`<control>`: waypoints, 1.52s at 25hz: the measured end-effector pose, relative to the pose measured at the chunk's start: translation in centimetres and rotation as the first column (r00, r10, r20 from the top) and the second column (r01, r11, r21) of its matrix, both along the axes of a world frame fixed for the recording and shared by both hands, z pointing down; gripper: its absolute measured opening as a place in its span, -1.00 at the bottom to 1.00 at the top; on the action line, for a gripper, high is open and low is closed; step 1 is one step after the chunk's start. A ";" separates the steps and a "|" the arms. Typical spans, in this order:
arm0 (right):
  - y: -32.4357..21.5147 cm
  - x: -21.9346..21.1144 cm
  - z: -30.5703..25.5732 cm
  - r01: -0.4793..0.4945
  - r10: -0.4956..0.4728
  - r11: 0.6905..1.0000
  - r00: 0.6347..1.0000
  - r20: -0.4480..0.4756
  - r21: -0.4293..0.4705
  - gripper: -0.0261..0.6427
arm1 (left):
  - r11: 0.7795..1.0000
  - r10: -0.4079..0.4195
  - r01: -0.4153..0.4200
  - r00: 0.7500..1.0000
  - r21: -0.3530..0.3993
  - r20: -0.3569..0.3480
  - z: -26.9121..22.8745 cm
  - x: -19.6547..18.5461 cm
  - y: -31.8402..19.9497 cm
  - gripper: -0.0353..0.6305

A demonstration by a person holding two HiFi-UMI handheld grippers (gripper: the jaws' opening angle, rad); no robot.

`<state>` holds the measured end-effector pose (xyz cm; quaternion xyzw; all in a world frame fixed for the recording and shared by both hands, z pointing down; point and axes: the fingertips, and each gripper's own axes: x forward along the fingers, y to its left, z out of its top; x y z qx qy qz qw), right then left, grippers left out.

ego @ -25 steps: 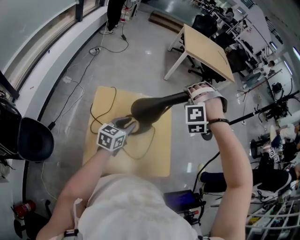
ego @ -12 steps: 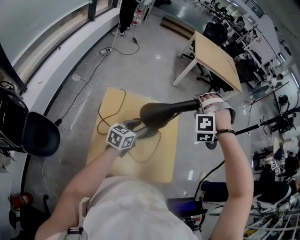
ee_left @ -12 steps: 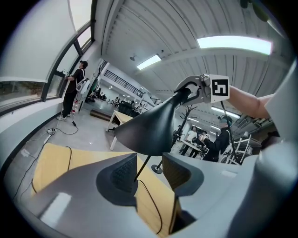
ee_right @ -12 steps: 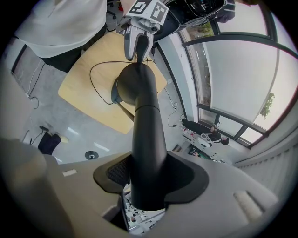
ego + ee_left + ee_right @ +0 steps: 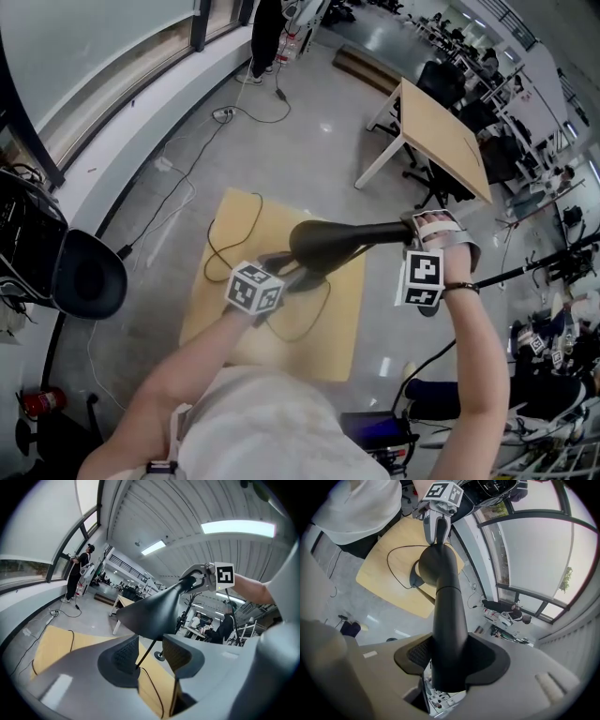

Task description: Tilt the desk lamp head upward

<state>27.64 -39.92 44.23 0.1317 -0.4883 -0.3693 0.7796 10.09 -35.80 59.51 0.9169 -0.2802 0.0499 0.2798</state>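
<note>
**Right hand-held gripper**: clenched on the narrow tail end of the desk lamp head, with both pads pressed against the black tube. In the head view it sits at 3 o'clock of the shade.

**Desk lamp head:** it lies nearly level above the table. The wide shade end points towards 9 o'clock and the tail towards 3 o'clock.

**Left hand-held gripper**: released, at 7 o'clock of the shade and just below it. Its jaws stand apart. The thin lamp stem rises between them close to the left pad and is not pinched.

**Under the shade:** the lamp base rests on the light wooden table. A black cable loops across the tabletop and runs off its far edge towards 11 o'clock.

**Surroundings (head view):**
- A second wooden table stands well apart at 1 o'clock.
- A round black chair is on the floor at 9 o'clock.
- A person in dark clothes stands by the windows at 12 o'clock.
</note>
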 end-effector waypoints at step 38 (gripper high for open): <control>-0.2 -0.1 2.0 -0.229 0.155 0.971 0.822 0.548 0.069 -0.23 | 0.948 -0.178 0.195 0.980 0.253 -0.090 -13.7 -6.3 -5.0 -0.34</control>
